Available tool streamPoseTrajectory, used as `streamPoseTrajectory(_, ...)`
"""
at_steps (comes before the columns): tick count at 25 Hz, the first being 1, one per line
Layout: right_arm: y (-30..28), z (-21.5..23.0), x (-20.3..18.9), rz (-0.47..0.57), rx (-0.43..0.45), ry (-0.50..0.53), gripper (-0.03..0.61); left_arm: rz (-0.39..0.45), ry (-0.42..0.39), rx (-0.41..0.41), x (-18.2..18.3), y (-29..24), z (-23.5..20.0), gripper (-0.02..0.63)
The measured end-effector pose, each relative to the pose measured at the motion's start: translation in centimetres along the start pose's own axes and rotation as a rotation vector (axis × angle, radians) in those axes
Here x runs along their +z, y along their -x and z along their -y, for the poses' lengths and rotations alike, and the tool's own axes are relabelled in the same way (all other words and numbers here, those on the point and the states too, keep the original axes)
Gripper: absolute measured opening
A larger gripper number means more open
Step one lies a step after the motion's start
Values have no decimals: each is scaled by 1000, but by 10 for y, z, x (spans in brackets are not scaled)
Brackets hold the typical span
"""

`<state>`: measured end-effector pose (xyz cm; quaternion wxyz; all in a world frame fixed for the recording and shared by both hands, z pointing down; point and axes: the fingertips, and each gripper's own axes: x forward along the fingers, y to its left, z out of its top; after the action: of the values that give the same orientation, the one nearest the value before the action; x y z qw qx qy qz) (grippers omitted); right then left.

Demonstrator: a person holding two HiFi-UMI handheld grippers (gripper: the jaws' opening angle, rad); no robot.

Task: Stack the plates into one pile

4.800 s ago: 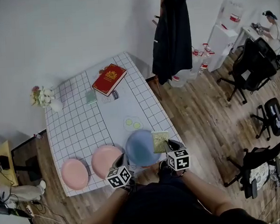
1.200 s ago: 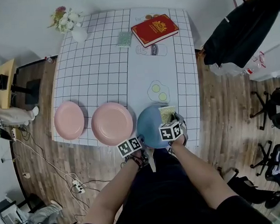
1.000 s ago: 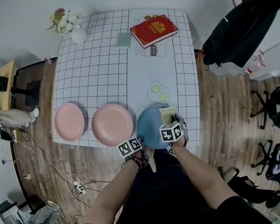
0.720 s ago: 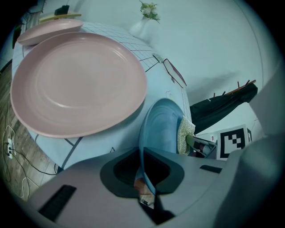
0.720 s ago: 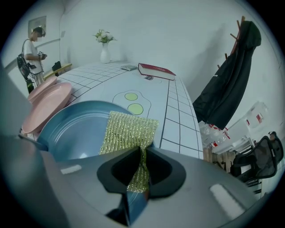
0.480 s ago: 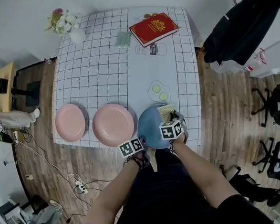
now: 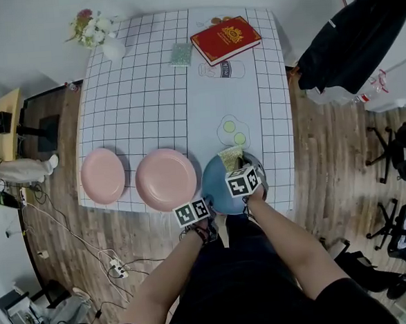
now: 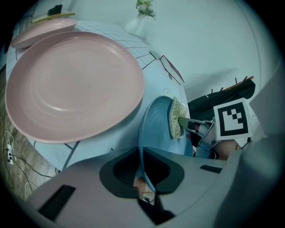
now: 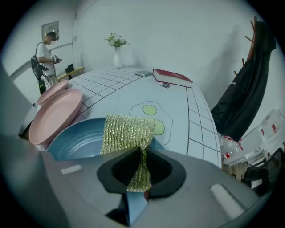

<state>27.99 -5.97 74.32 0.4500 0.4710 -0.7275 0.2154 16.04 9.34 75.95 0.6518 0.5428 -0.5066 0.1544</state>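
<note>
Head view: three plates sit in a row along the near edge of a grid-cloth table (image 7: 137, 107), none stacked. The blue plate (image 7: 217, 191) is at the right, a pink plate (image 7: 166, 179) just beside it and a second pink plate (image 7: 103, 175) at the left end. The left gripper (image 7: 201, 204) meets the blue plate's near rim. The right gripper (image 7: 238, 170) is over the same plate, holding a gold cloth (image 7: 230, 157). A red book (image 7: 225, 36) and a vase (image 7: 100, 33) stand at the far end.

Left gripper view: the left gripper (image 8: 143, 176) has its jaws nearly together, clamped on the thin rim of the blue plate (image 8: 156, 129), which is seen edge-on. The pink plate (image 8: 71, 84) fills the left of the frame, with the second pink plate (image 8: 42, 31) beyond it. Across the blue plate, the right gripper (image 8: 189, 122) presents the gold cloth (image 8: 177, 116) to its inner face.

Right gripper view: the right gripper (image 9: 141, 176) has its jaws pinched on the lower end of the gold cloth (image 9: 127, 129), which spreads out above the blue plate (image 9: 75, 142). Both pink plates (image 9: 58, 113) lie to the left. A person (image 9: 46, 55) stands past the table's left side, and a dark coat (image 9: 249, 80) hangs at the right.
</note>
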Motion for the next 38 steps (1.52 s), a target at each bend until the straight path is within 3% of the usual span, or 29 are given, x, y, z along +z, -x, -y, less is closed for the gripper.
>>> streamPoseTrajectory(5,-2,-23,11,25,94,9,55,-6,-18,3,0,1,1,14)
streamPoseTrajectory(19,3,-74,17,54,249,26,55,-8,-26,12,0,1,1,15)
streamPoseTrajectory(29,10,-100,10,57,310,67,57,-3,-18,11,0,0,0,15)
streamPoseTrajectory(38,9,-100,10,53,300,83,57,-2,3,4,0,0,-1,17)
